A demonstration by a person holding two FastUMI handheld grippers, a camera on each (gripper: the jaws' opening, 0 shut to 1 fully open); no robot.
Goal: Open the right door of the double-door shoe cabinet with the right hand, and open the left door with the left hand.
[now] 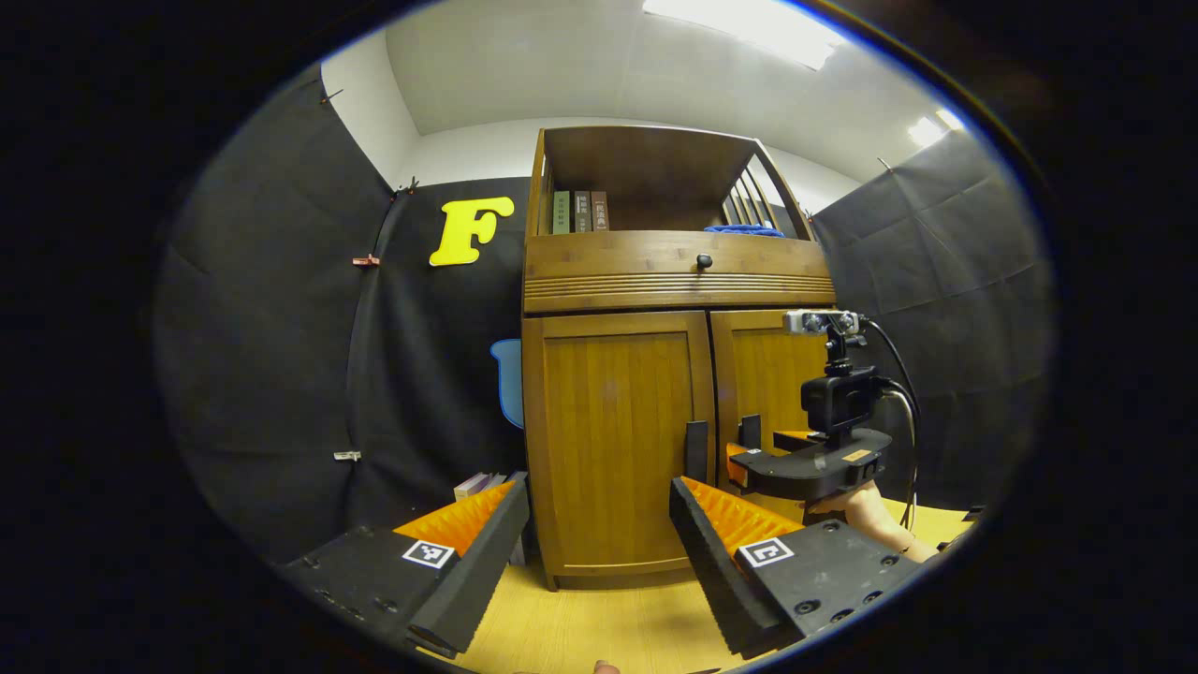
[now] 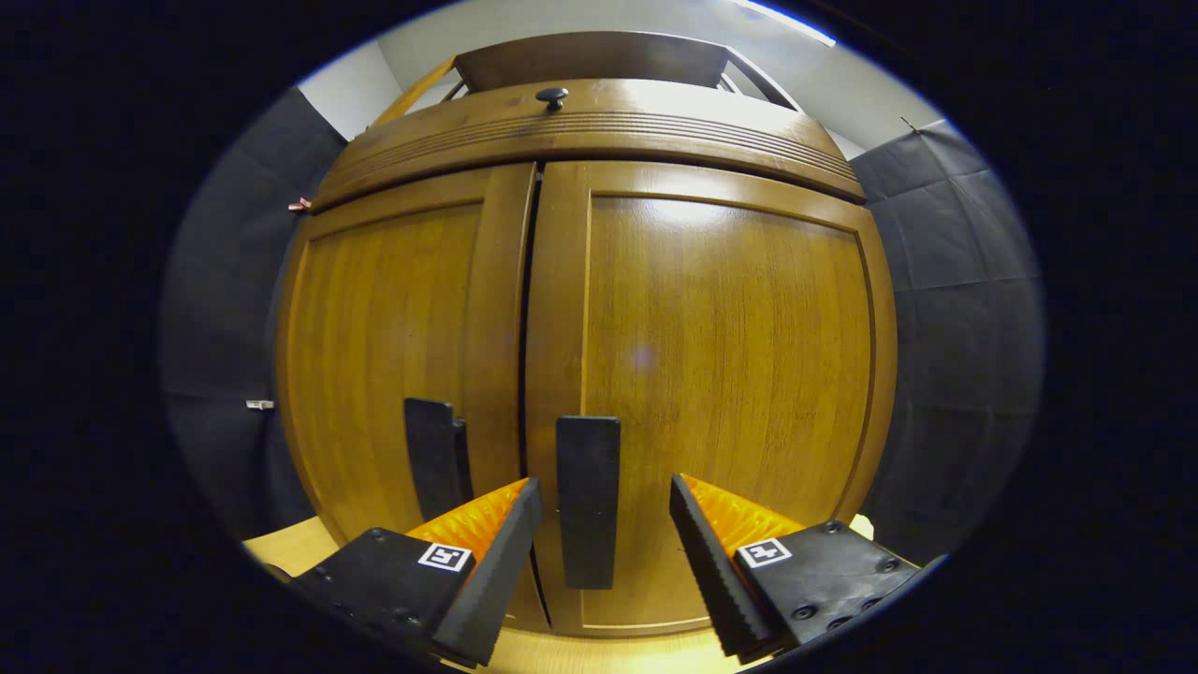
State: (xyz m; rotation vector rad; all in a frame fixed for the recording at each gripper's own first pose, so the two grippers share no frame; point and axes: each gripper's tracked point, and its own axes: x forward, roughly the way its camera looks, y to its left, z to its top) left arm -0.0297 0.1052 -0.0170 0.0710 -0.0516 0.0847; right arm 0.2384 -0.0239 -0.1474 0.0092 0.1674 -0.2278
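Note:
The wooden shoe cabinet (image 1: 674, 281) stands in front with both doors closed. In the left gripper view, my left gripper (image 1: 599, 571) is open, a short way back from the left door (image 1: 608, 440) and its dark vertical handle (image 1: 695, 449). My right gripper (image 1: 758, 449), held by a hand (image 1: 870, 515), is up against the right door (image 1: 767, 374). In the right gripper view, my right gripper (image 2: 599, 562) is open, one finger on each side of the right door's handle (image 2: 588, 501) without pressing it. The left door's handle (image 2: 435, 459) is just left of the gap between the doors.
Above the doors is a drawer with a round knob (image 1: 704, 261), and over that an open shelf with books (image 1: 580, 211) and a blue cloth (image 1: 744, 228). Several books (image 1: 477, 485) lie left of the cabinet's foot. Light wood flooring (image 1: 608, 618) runs up to the cabinet.

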